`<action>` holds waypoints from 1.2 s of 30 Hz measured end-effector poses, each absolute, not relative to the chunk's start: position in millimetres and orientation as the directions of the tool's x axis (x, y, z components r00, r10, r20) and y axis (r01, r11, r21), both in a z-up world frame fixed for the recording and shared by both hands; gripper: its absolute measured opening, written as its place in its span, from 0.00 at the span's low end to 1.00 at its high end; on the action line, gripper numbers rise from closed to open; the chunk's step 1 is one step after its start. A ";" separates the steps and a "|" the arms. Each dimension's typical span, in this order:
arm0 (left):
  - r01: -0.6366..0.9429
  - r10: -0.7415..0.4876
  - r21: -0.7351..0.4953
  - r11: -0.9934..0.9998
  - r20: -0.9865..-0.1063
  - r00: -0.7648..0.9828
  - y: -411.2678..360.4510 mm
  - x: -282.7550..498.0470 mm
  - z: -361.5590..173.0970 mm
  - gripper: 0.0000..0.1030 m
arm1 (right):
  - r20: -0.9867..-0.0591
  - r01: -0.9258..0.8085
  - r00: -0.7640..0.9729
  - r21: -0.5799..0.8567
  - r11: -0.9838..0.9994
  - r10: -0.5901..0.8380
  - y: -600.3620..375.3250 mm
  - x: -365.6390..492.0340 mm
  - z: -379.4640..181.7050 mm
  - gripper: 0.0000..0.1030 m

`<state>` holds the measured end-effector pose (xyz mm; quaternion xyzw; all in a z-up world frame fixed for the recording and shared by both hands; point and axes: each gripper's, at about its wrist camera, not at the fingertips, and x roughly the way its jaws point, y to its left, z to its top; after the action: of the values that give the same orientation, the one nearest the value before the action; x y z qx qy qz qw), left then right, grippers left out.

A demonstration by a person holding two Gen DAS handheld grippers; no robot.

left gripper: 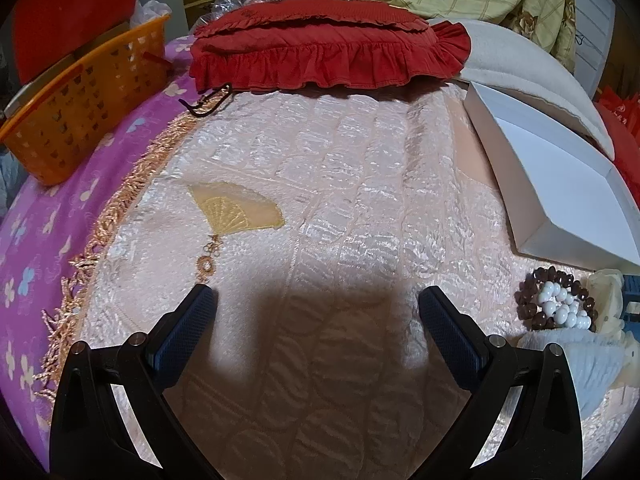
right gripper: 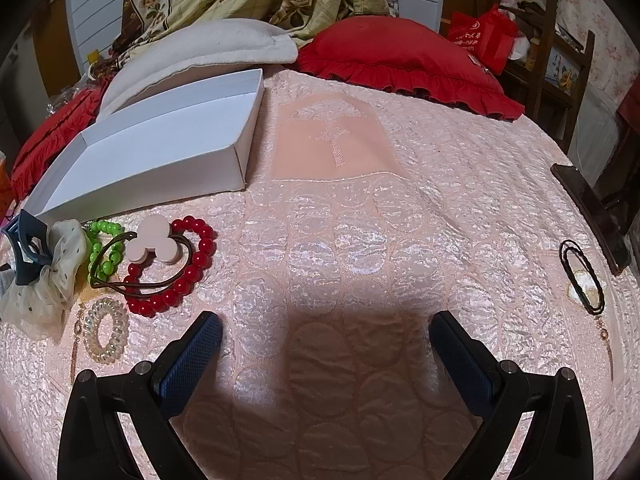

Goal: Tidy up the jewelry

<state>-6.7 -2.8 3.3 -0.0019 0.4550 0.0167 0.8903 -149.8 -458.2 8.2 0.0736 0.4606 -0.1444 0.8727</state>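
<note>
In the right wrist view an open white box [right gripper: 160, 152] lies on the pink bedspread. In front of it lie a red bead bracelet [right gripper: 188, 280], a green bead bracelet [right gripper: 105, 252], a brown hair tie with a pink charm [right gripper: 150, 245], a clear spiral hair tie [right gripper: 105, 330], a cream scrunchie [right gripper: 48, 284] and a dark claw clip [right gripper: 22, 244]. My right gripper [right gripper: 326, 336] is open and empty, right of these. In the left wrist view the box [left gripper: 556, 184] is at right, with a brown bead bracelet [left gripper: 532, 300] and white beads [left gripper: 562, 308] below it. My left gripper [left gripper: 316, 308] is open and empty.
Red frilled pillows [left gripper: 328, 48] [right gripper: 404, 56] and a white pillow [right gripper: 192, 60] line the far edge. An orange basket [left gripper: 84, 100] sits far left. A black hair tie [right gripper: 582, 276] and a dark phone [right gripper: 592, 212] lie at right. A dark hook [left gripper: 208, 102] lies by the pillow.
</note>
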 end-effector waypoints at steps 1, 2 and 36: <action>-0.035 0.036 0.019 0.999 -0.808 0.588 -3.3 -8.9 4.4 1.00 | -0.825 0.320 0.534 -0.004 0.947 -0.184 -458.6 -149.8 8.3 1.00; -0.036 0.040 0.023 0.999 -0.807 0.589 -3.7 -11.1 5.3 1.00 | -0.825 0.319 0.535 -0.004 0.948 -0.184 -457.5 -150.8 8.2 1.00; 0.066 -0.017 0.048 0.997 -0.665 0.746 -80.4 -258.7 152.9 1.00 | -0.505 0.230 0.844 0.032 0.973 -0.183 -348.1 -320.7 115.6 0.95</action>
<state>-258.7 -80.4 152.9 0.0340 0.3555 -0.0222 0.9338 -320.7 -348.1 115.6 0.0455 0.2580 -0.1075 0.9591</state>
